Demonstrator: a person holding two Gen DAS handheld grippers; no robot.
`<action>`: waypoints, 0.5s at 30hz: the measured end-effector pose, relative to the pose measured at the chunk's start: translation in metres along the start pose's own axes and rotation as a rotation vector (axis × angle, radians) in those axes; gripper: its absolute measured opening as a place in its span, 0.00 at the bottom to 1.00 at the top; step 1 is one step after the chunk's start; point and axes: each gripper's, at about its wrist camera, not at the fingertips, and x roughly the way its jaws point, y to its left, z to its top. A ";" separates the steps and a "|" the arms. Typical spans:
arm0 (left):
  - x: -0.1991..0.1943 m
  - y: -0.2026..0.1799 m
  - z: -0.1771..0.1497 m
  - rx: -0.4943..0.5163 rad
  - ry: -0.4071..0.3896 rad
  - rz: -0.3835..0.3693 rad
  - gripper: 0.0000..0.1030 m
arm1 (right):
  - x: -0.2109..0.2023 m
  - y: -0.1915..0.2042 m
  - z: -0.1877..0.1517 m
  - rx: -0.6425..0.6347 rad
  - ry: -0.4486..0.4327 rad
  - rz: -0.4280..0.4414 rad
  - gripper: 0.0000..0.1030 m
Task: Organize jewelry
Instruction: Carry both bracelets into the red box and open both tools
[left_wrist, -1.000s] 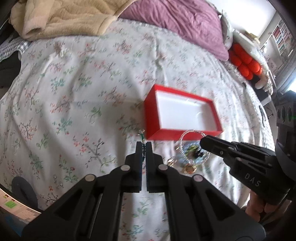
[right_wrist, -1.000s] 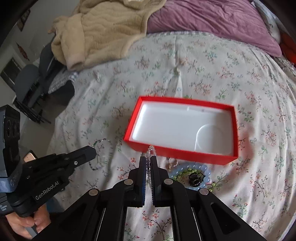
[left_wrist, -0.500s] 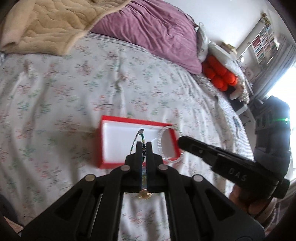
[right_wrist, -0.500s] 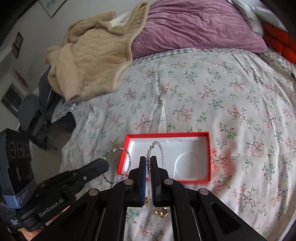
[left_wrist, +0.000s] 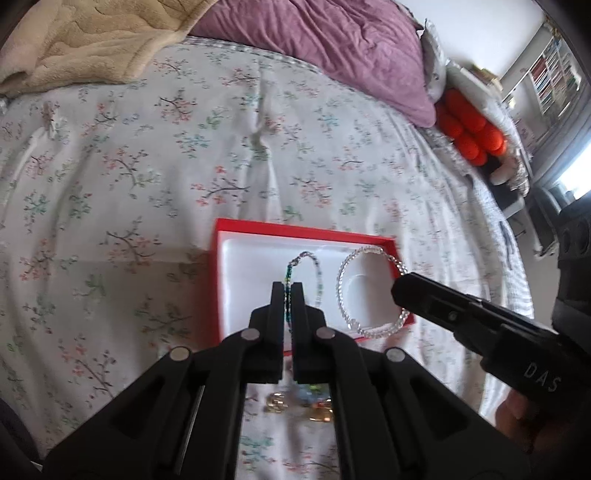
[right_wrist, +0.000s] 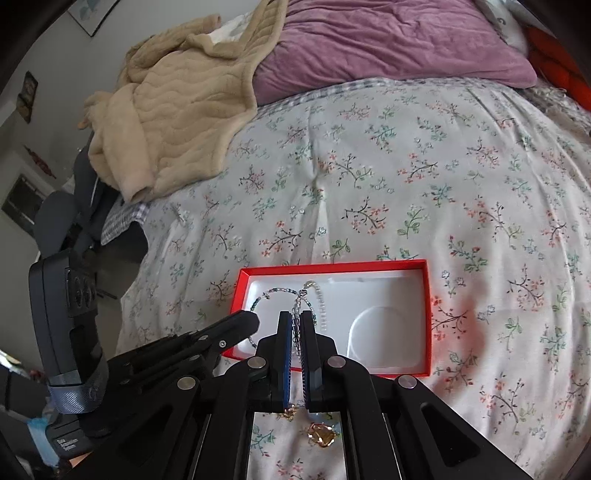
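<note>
- Since a second ago both hands have carried their bracelets from the sheet in front of the box (left_wrist: 221, 273) to hang above its white tray; the view sits higher over the bed (right_wrist: 406, 177) now.
- Left gripper (left_wrist: 288, 291) is clamped on the green bracelet (left_wrist: 317, 280), whose loop dangles over the tray's left half.
- Right gripper (right_wrist: 294, 321) is clamped on the clear bracelet (left_wrist: 343, 295), loop over the round recess at the tray's right.
- The box runs long side to side; each loop hangs directly over its own half, so releasing likely needs only a short descent.
- Gold pieces (right_wrist: 321, 434) lie on the sheet, nearer than the box.
</note>
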 end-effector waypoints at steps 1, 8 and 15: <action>0.001 0.001 0.000 0.008 -0.002 0.017 0.03 | 0.003 -0.001 -0.001 0.000 0.004 -0.012 0.04; 0.006 0.001 -0.001 0.047 -0.002 0.080 0.03 | 0.020 -0.029 -0.003 0.028 0.041 -0.114 0.04; 0.005 -0.006 0.000 0.082 -0.024 0.118 0.07 | 0.019 -0.034 -0.002 0.034 0.037 -0.151 0.12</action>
